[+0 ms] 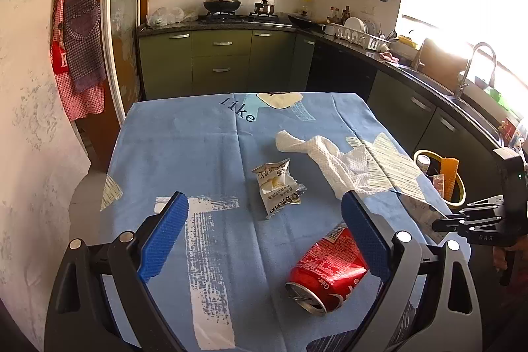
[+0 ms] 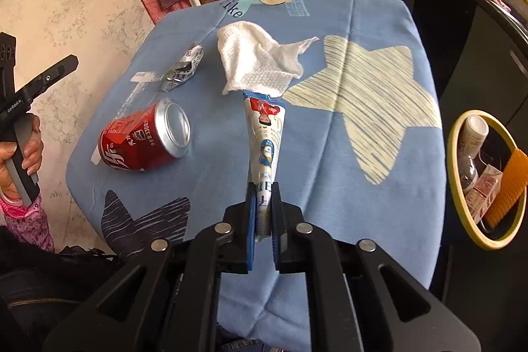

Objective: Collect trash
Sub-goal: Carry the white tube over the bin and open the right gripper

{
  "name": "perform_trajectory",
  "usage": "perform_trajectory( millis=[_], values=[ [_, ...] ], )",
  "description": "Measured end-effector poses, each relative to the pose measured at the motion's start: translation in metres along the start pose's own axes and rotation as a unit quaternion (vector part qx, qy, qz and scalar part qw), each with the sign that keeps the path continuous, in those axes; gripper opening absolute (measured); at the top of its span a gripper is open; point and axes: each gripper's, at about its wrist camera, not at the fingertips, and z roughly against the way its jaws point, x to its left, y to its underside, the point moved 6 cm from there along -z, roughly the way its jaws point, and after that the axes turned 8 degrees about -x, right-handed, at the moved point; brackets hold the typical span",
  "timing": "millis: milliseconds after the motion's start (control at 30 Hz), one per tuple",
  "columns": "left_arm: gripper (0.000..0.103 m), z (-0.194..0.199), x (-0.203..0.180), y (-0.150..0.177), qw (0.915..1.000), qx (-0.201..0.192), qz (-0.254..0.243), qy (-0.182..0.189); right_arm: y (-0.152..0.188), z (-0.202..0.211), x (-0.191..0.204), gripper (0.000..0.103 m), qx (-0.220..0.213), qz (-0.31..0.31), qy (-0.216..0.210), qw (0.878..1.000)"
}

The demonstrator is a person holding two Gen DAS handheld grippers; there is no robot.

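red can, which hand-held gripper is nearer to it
Left. The left hand-held gripper hangs open right over the red can, which lies partly between its fingers. The right hand-held gripper is off to the side, shut on a cone wrapper.

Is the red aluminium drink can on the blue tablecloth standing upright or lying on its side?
Lying on its side: the red aluminium drink can rests along the blue tablecloth, its opened top facing sideways.

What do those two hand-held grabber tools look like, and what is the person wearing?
Both are black plastic frames with silver round rivets and blue textured pads lining the fingers. The left gripper and right gripper match. Seen from the right wrist, the left handle carries small white lettering, above a pink patterned sleeve.
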Motion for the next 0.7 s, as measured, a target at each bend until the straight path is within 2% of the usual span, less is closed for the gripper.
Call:
perform_trajectory(
  millis=[167,233,333,500,700],
  values=[
    [0.093,0.006,-0.010,-0.002,0.9999,-0.005,-0.010,0.004,-0.001,0.038,-0.041,0.008,-0.050,-0.047,0.040,0.997],
    [0.093,0.009,-0.015,-0.003,0.9998,-0.006,-0.015,0.006,-0.002,0.055,-0.074,0.008,-0.072,-0.078,0.076,0.991],
    [0.093,0.009,-0.021,-0.004,0.9996,-0.007,-0.024,0.010,0.000,0.076,-0.137,0.008,-0.092,-0.129,0.156,0.975],
    [0.093,0.005,-0.028,-0.005,0.9993,-0.004,-0.031,0.020,0.012,0.066,-0.222,0.008,-0.063,-0.186,0.226,0.954],
    [0.093,-0.004,-0.032,-0.002,0.9991,0.009,-0.035,0.019,0.018,0.038,-0.283,0.008,-0.033,-0.218,0.272,0.937]
  ],
)
